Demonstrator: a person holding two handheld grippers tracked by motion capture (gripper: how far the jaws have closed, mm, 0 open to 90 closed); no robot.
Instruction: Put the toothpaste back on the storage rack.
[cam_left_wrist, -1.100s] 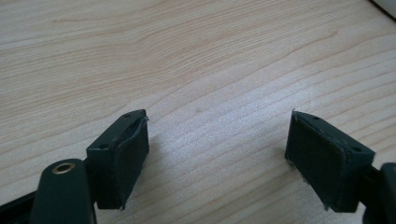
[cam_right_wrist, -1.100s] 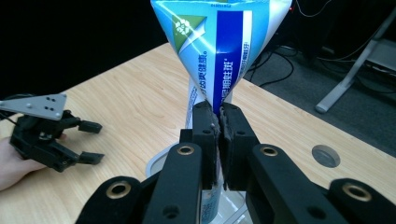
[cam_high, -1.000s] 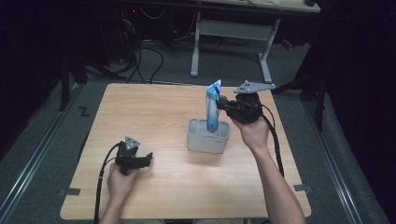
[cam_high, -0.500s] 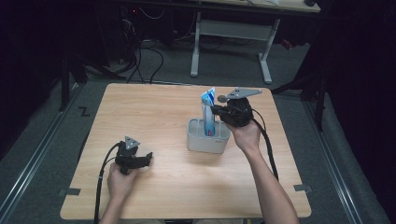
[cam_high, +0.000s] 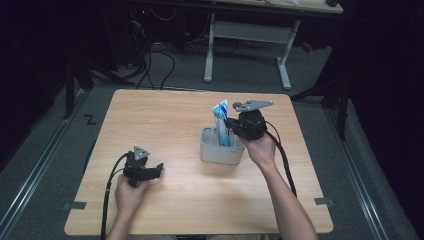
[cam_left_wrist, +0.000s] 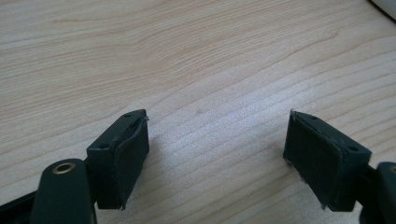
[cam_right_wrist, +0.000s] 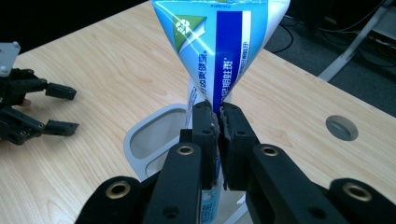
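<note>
A blue and white toothpaste tube (cam_high: 220, 120) stands upright, its lower end inside a grey holder cup (cam_high: 221, 152) in the middle of the wooden table (cam_high: 300, 165). My right gripper (cam_high: 231, 125) is shut on the tube, pinching its flat upper part (cam_right_wrist: 219, 56) between the pads. In the right gripper view the holder (cam_right_wrist: 154, 140) sits just below the jaws. My left gripper (cam_high: 159, 170) rests low over the table at the front left, open, with bare wood (cam_left_wrist: 215, 93) between its pads (cam_left_wrist: 133, 149).
A round cable hole (cam_right_wrist: 342, 127) is cut in the tabletop near the right gripper. A white desk frame (cam_high: 250, 35) and cables (cam_high: 155, 60) stand on the floor behind the table. Table edges lie close on the right and front.
My right gripper has come down and slightly left with the toothpaste tube, lowering its end into the holder. The left gripper has stayed put.
</note>
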